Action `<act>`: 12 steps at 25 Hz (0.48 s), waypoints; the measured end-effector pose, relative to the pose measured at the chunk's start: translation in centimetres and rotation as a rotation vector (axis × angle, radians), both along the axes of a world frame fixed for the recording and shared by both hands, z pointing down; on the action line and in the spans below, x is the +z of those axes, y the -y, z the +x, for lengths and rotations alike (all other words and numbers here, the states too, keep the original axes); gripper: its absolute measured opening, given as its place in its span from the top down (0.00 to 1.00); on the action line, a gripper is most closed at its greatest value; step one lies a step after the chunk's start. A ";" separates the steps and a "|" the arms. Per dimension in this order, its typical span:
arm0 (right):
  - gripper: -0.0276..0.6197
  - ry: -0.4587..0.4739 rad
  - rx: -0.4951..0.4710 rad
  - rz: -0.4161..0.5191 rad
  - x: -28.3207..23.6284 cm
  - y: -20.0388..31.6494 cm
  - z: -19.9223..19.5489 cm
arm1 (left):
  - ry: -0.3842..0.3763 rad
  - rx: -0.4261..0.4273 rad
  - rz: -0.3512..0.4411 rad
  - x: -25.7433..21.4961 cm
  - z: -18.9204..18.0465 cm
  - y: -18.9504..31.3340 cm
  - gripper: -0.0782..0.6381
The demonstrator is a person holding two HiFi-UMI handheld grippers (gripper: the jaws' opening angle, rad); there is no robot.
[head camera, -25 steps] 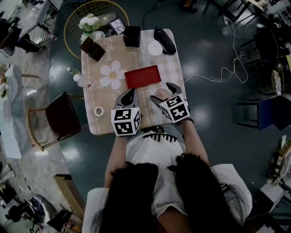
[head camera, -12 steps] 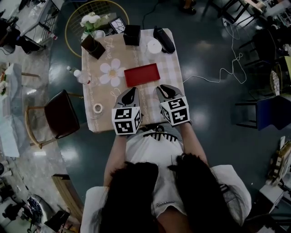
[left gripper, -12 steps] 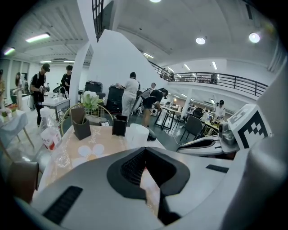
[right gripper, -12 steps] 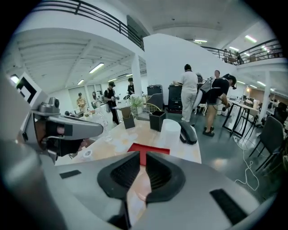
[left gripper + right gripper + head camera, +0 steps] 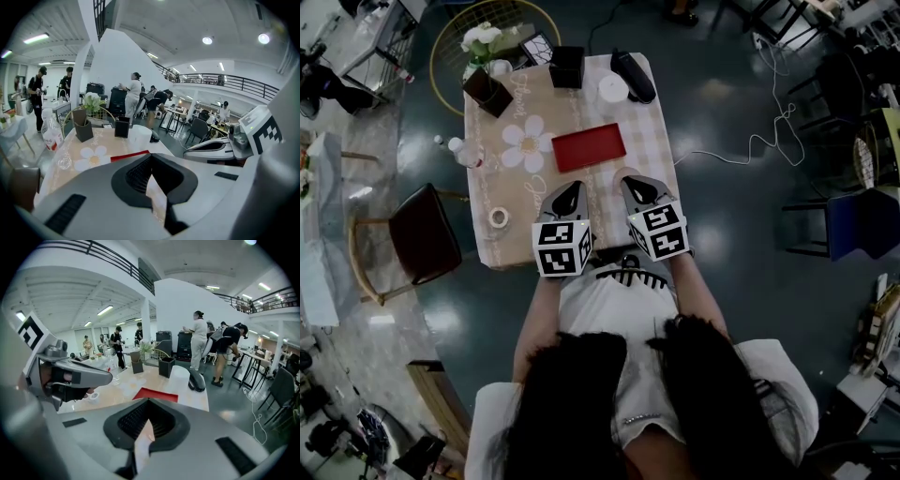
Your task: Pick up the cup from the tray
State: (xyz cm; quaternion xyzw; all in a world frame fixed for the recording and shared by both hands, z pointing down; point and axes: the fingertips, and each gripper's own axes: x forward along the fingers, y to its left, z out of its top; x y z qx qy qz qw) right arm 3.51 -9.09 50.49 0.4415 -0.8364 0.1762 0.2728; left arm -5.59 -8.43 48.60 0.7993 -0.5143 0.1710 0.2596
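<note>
Both tools hang over the near part of the table (image 5: 661, 131), on the person's side of the red tray (image 5: 591, 147). The left hand-held gripper (image 5: 570, 192) and the right hand-held gripper (image 5: 636, 185) each have their jaws pressed together with nothing between them. The white cup (image 5: 612, 89) stands beyond the tray, not on it, just beside a black object (image 5: 634, 77). To take it well, I judge that one hand-held gripper should spread its jaws wide before reaching and pass over the tray. It should then straddle the cup's wall from the side away from the black object, close gently and lift straight up
</note>
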 end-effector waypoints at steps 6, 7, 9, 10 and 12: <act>0.95 -0.028 0.018 -0.002 0.4 -0.4 0.3 | -0.002 0.006 0.005 -0.1 0.1 -0.5 0.88; 0.95 -0.031 0.018 -0.002 0.4 -0.5 0.3 | -0.002 0.006 0.006 -0.1 0.1 -0.6 0.88; 0.95 -0.036 0.016 -0.004 0.4 -0.7 0.2 | -0.003 0.007 0.007 -0.1 0.1 -0.8 0.88; 0.95 -0.039 0.014 -0.005 0.4 -0.8 0.1 | -0.003 0.008 0.007 -0.1 0.0 -0.8 0.88; 0.95 -0.054 0.008 0.000 0.6 -0.9 0.1 | -0.003 0.008 0.007 0.0 0.0 -0.9 0.88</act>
